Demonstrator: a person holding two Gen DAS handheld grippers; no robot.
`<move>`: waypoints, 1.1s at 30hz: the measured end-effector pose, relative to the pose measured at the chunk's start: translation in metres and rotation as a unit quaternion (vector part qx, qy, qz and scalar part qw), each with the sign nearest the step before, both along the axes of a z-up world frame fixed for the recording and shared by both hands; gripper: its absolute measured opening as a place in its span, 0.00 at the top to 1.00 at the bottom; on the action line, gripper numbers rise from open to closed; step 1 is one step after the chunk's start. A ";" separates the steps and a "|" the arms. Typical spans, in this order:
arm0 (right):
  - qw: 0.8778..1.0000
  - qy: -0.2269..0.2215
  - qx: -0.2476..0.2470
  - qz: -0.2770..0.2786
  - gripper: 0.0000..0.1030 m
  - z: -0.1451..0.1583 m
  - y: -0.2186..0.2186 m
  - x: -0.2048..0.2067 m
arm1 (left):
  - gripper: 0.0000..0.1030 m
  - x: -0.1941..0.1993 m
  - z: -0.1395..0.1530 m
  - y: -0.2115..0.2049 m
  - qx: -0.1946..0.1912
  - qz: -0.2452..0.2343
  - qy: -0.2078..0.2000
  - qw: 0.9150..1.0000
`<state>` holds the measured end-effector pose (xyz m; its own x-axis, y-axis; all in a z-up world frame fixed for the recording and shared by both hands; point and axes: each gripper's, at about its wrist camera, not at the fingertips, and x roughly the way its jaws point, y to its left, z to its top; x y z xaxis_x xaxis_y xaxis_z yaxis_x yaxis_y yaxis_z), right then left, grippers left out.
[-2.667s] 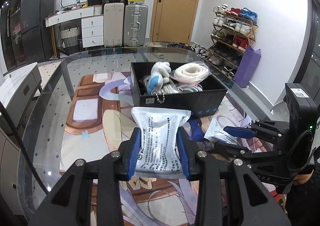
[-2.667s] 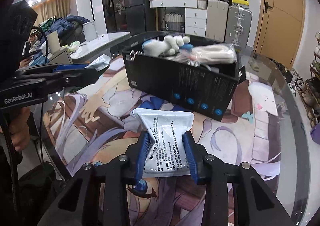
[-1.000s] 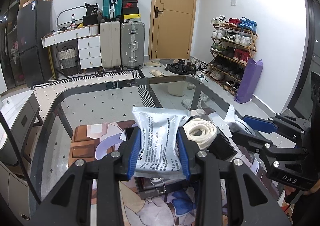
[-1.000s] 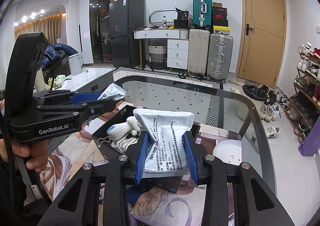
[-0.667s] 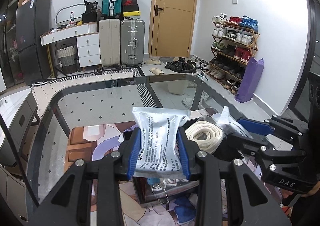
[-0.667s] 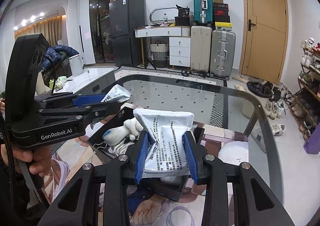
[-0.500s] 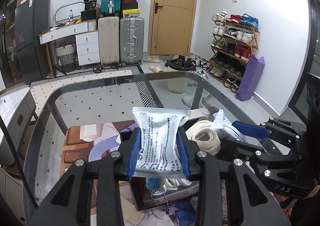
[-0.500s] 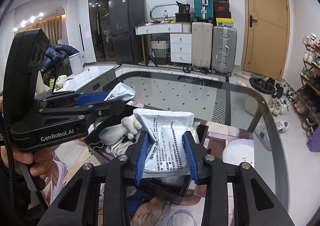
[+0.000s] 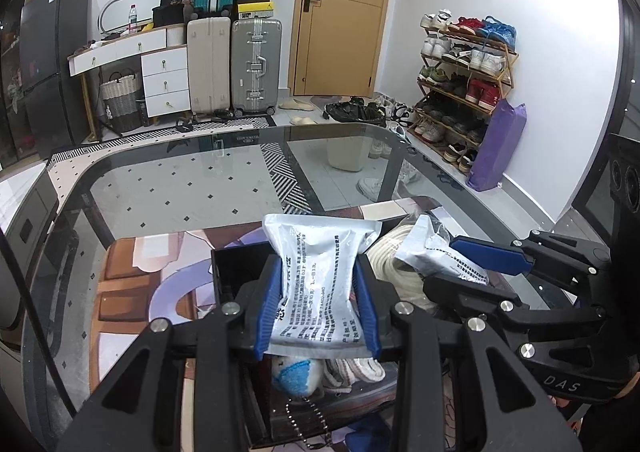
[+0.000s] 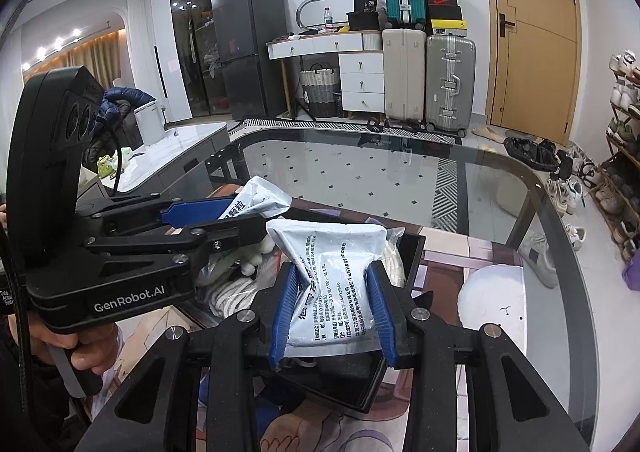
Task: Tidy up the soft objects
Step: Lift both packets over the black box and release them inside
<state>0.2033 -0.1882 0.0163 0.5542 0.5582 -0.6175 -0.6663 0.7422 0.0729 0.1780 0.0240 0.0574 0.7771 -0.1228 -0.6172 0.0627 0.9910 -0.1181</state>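
Observation:
My left gripper [image 9: 316, 308] is shut on a white printed pouch [image 9: 316, 276] and holds it above the open black box [image 9: 232, 272]. My right gripper [image 10: 330, 308] is shut on a second white pouch [image 10: 336, 276], also above the box [image 10: 412, 248]. Each gripper with its pouch shows in the other's view: the right one [image 9: 460, 260] to the right, the left one [image 10: 224, 212] to the left. Inside the box lie a white rope coil [image 9: 390, 264], a white and blue plush toy [image 9: 298, 370] with a bead chain, and striped cloth [image 9: 354, 368].
The box stands on a printed anime mat [image 9: 132, 292] on a glass table [image 9: 180, 180]. Beyond the table are suitcases [image 9: 236, 64], a white drawer unit [image 9: 164, 80], a door and a shoe rack [image 9: 464, 80].
Both grippers have lifted their pouches off the table and carried them forward over the box. Over the last second they have sunk closer to its contents. Both stay shut.

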 end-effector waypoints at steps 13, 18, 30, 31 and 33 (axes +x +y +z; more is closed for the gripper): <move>1.000 0.024 -0.008 -0.004 0.65 -0.010 0.008 0.012 | 0.67 0.008 -0.007 -0.005 0.007 -0.007 0.004 1.000; 0.999 0.026 -0.025 -0.004 0.65 -0.014 0.017 0.018 | 0.67 0.009 -0.010 -0.007 0.013 -0.003 0.005 1.000; 0.999 -0.006 -0.042 0.005 0.47 -0.011 0.023 0.018 | 0.66 0.012 -0.015 -0.004 0.015 -0.002 0.009 1.000; 0.999 -0.018 -0.043 0.000 0.42 -0.008 0.021 0.015 | 0.66 0.012 -0.016 -0.004 0.016 -0.002 0.009 1.000; 0.999 -0.033 -0.037 -0.003 0.36 -0.002 0.016 0.009 | 0.66 0.011 -0.016 -0.004 0.015 -0.002 0.010 1.000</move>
